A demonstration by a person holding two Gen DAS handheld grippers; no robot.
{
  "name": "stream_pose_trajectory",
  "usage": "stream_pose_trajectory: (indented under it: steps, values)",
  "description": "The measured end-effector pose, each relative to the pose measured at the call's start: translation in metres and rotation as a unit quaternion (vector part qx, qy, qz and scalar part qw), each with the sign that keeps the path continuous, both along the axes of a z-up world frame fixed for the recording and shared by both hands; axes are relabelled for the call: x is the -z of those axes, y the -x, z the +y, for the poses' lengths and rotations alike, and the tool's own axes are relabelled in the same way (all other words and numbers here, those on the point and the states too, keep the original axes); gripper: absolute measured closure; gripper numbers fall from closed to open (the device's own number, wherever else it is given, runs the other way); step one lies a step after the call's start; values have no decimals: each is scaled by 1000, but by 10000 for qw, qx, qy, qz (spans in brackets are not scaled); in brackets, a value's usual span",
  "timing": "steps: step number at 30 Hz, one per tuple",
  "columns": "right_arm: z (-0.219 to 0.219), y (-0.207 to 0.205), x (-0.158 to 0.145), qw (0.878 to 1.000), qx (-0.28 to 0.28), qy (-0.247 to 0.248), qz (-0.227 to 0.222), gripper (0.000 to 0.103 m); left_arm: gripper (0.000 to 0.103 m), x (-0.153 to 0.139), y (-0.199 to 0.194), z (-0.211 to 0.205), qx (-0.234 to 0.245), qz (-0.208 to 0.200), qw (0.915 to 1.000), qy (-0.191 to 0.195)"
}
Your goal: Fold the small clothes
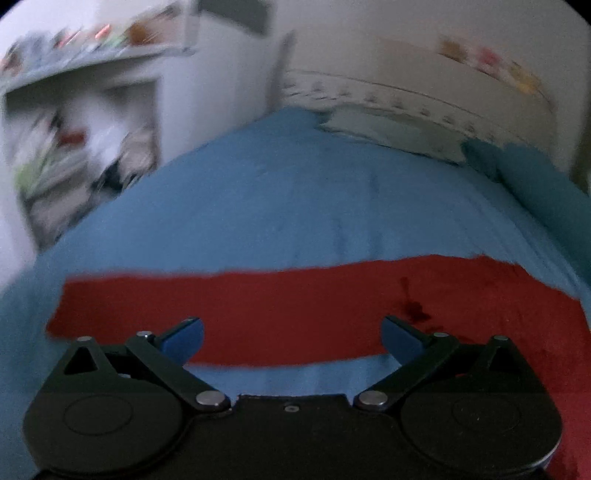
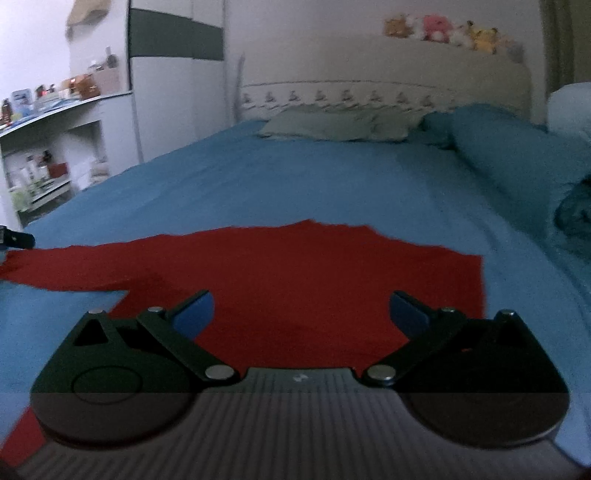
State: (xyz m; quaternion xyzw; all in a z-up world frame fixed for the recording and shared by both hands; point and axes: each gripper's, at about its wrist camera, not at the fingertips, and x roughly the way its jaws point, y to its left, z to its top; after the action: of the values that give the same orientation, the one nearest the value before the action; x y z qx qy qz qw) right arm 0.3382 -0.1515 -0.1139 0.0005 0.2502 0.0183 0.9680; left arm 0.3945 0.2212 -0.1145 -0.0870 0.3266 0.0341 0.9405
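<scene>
A red garment (image 1: 295,314) lies flat on the blue bedsheet (image 1: 295,199). In the left wrist view a long red band, likely a sleeve, runs across in front of my left gripper (image 1: 293,338), which is open and empty just above it. In the right wrist view the garment's red body (image 2: 295,280) spreads under my right gripper (image 2: 301,314), which is open and empty. Its sleeve (image 2: 66,266) stretches to the left. A dark tip of the left gripper (image 2: 16,238) shows at the far left edge.
A pale green pillow (image 2: 332,123) and blue pillows (image 2: 517,147) lie at the bed's head by the white headboard (image 2: 369,88), with plush toys (image 2: 439,29) on top. White shelves (image 2: 55,147) with clutter stand left of the bed.
</scene>
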Motion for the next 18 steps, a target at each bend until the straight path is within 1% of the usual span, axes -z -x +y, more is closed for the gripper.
stream_pose_trajectory:
  steps: [2,4,7,8,10,11,12,14,16,17,18]
  values:
    - [23,3,5,9998,-131,121,101,0,0,12,9,27,-348,58,9989,302]
    - [46,4,13,9992,-205,231,244,0,0,21,17,55,-640,16,9966,516]
    - [76,4,27,9982,-372,29,468,0,4,34,20,91,-1062,-52,9900,930]
    - [83,3,31,9979,-410,-53,508,0,7,38,19,101,-1172,-57,9872,1078]
    - [101,0,37,9970,-499,-150,573,0,16,47,18,118,-1393,-5,9802,1408]
    - [109,-2,40,9967,-540,-144,593,0,28,54,15,126,-1488,24,9761,1581]
    - [117,-5,42,9963,-593,-110,610,0,40,58,14,132,-1582,45,9734,1654]
    - [129,-12,47,9958,-668,-31,623,0,47,64,10,139,-1719,9,9703,1701]
    - [138,-19,50,9955,-690,-15,653,0,50,67,6,146,-1776,-144,9674,1801]
    - [141,-24,51,9954,-690,-31,670,0,55,68,2,149,-1819,-180,9664,1804]
    - [144,-29,52,9952,-688,-49,687,0,66,68,-3,150,-1871,-188,9665,1749]
